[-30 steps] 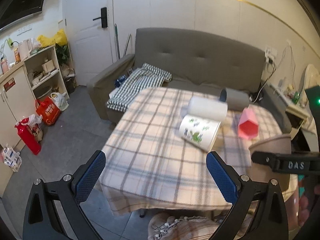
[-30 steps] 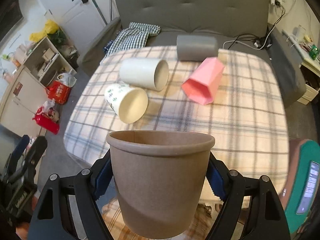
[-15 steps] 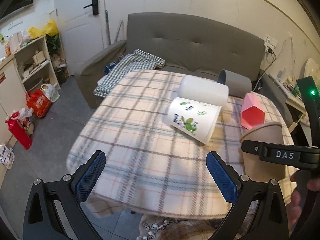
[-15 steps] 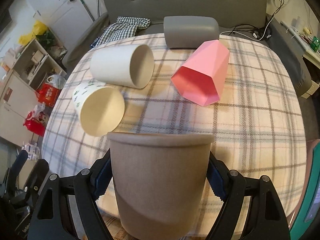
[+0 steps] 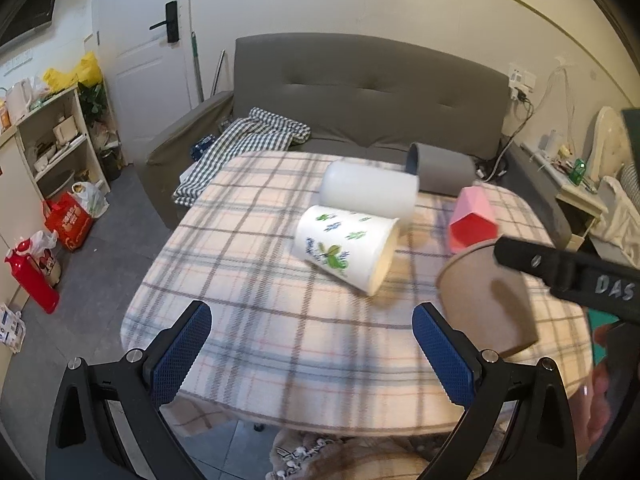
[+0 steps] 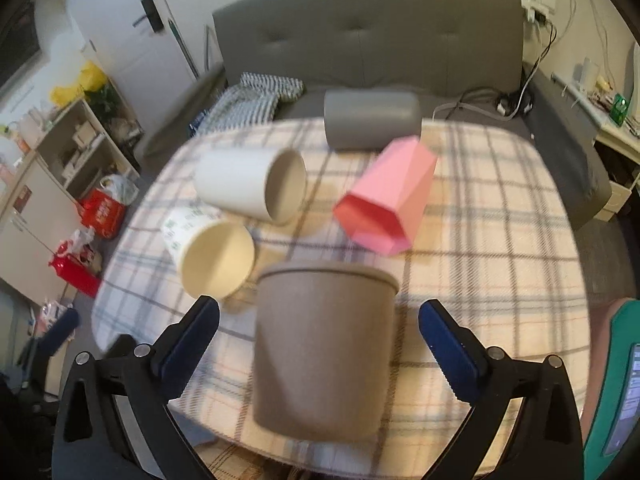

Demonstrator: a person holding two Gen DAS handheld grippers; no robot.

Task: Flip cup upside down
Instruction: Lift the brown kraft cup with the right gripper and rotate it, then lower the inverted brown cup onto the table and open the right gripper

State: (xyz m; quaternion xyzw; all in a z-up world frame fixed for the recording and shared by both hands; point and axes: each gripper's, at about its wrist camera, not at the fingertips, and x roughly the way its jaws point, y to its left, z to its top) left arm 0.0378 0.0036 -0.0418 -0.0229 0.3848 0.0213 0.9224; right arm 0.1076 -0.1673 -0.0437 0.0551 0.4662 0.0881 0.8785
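Right gripper (image 6: 319,332) just let go, fingers spread wide now, brown cup (image 6: 324,350) sitting between them on the plaid table (image 6: 488,240) (blurry). Left gripper (image 5: 312,354) wide open, holding nothing.

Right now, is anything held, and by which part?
Nothing. The brown cup sits loose between the right gripper's open fingers, gaps both sides; the left gripper is empty.
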